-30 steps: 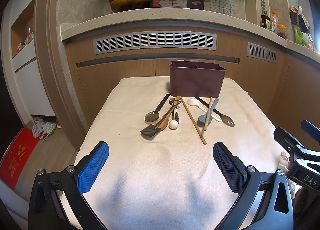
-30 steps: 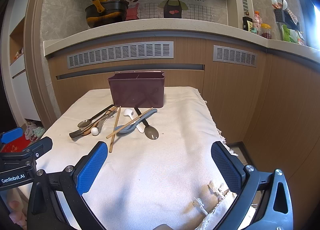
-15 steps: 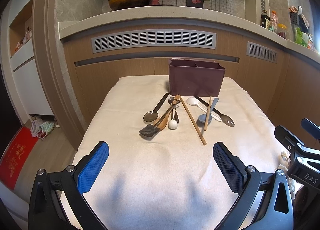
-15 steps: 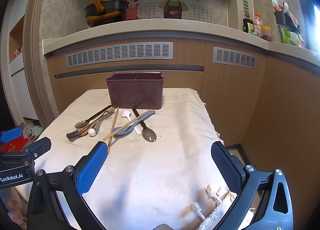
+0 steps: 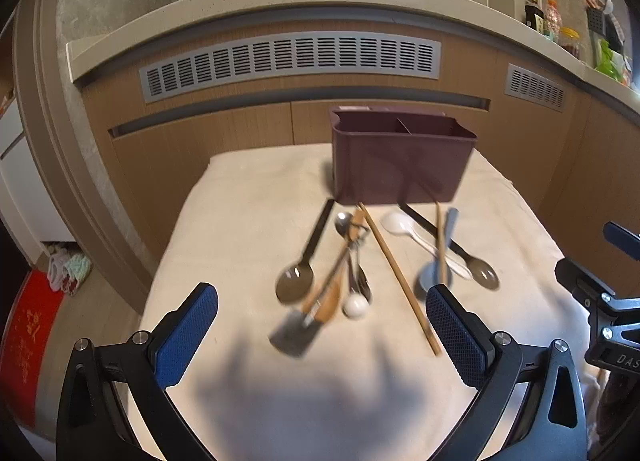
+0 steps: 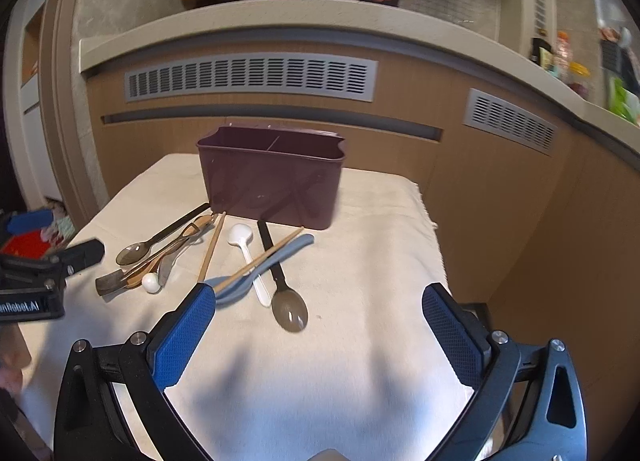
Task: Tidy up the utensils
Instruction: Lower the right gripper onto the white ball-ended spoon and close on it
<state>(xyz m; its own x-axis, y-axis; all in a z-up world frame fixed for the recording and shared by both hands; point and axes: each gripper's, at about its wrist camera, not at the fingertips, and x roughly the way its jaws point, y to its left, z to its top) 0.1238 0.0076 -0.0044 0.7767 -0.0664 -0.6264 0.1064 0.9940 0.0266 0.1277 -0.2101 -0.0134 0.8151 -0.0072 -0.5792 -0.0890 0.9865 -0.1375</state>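
Wooden cabinet fronts with grey vent grilles (image 5: 290, 61) run behind a bench (image 5: 248, 197) draped in a cream cloth. At its far end stands a maroon utensil caddy (image 5: 400, 165), upright, its inside split by a divider; nothing shows above its rim.

Just in front of the caddy the utensils lie loose on the cloth. On the left a dark-handled spoon (image 5: 298, 281) lies beside a crossed pile of a wooden spoon (image 5: 328, 297), metal spoons, a small white ball-ended piece (image 5: 355, 305) and a dark spatula (image 5: 294, 335). One chopstick (image 5: 396, 277) runs diagonally across the middle. On the right a white plastic spoon (image 6: 244, 245), a blue-grey spoon (image 6: 260, 269) with the second chopstick (image 6: 260, 259) lying over it, and another dark-handled spoon (image 6: 286, 301) overlap.

Left hand-held gripper (image 5: 322, 335) hovers low over the near cloth, pointed at the left pile, fingers spread wide and holding nothing. Right hand-held gripper (image 6: 318, 337) is level alongside, aimed at the right group, likewise spread wide and holding nothing.
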